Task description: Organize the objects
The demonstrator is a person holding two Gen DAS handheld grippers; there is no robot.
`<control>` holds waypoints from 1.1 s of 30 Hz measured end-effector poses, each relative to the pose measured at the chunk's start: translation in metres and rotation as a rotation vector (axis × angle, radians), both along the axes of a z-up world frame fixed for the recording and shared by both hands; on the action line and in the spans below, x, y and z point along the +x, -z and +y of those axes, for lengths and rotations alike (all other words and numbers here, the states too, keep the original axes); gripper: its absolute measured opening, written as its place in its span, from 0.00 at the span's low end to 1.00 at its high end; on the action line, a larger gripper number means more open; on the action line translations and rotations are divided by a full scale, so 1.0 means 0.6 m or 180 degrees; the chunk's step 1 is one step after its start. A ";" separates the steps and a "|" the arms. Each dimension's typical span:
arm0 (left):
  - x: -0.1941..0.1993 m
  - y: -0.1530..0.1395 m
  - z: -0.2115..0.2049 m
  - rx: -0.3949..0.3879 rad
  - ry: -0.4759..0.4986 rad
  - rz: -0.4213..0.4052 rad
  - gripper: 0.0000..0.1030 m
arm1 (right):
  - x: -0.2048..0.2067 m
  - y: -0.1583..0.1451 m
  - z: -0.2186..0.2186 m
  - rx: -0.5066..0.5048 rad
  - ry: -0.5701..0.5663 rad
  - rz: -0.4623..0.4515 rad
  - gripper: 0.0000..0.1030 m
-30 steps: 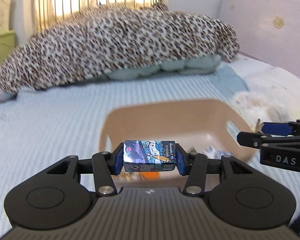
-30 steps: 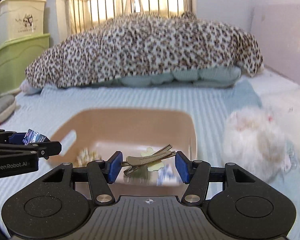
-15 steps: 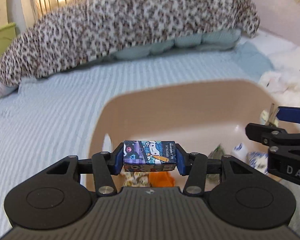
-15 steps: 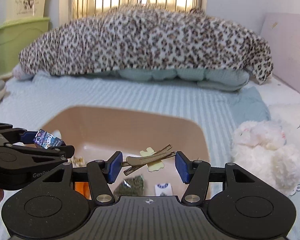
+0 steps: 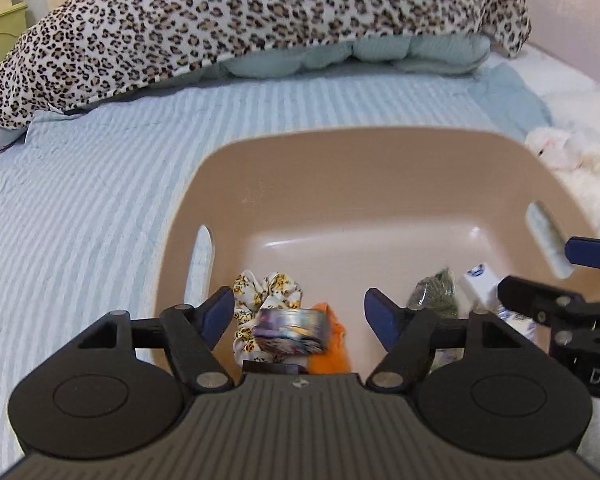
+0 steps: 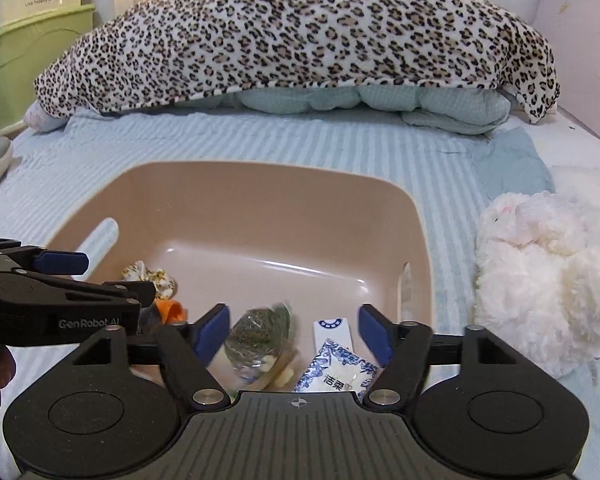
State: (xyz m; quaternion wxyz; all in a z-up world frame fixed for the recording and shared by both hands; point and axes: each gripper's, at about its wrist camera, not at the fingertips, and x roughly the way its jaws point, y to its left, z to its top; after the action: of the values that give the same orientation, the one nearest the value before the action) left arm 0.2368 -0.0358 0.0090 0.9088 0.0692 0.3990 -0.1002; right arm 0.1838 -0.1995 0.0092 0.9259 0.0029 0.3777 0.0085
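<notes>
Blur smeared the small printed box (image 5: 289,331), which lay between the spread jaws of my left hand-held gripper (image 5: 299,317), released, over the scrunchie (image 5: 260,300) and an orange thing (image 5: 332,344) in the tan basin (image 5: 340,184) on the bed (image 5: 80,200). My right hand-held gripper (image 6: 294,330) gaped too; beneath it a greenish bag (image 6: 260,332) and tissue packet (image 6: 336,372) were half hidden by its body.

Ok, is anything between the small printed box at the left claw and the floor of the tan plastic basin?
Yes. The small printed box, blurred, is inside the open left claw, right over a floral fabric scrunchie and an orange object on the tan plastic basin floor. It would likely land on those.
</notes>
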 end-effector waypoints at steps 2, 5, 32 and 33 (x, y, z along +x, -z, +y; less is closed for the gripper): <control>-0.012 -0.014 0.002 -0.0016 0.0002 -0.0035 0.73 | -0.016 -0.014 0.001 -0.0076 0.0004 -0.0069 0.86; -0.035 -0.036 0.003 -0.0019 -0.0011 -0.0132 0.75 | -0.042 -0.037 0.001 -0.0126 -0.0028 -0.0148 0.89; -0.282 -0.091 0.064 -0.0140 -0.0104 -0.0364 0.76 | -0.289 -0.089 0.013 0.0042 0.0041 -0.0275 0.96; -0.291 -0.093 0.065 -0.0143 -0.0095 -0.0369 0.76 | -0.296 -0.087 0.014 0.0037 0.0041 -0.0271 0.96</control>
State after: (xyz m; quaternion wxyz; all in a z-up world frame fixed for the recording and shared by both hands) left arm 0.0621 0.0034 0.0647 0.9331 0.0485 0.3443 -0.0913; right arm 0.0062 -0.1910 0.0617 0.9411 0.0104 0.3378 0.0048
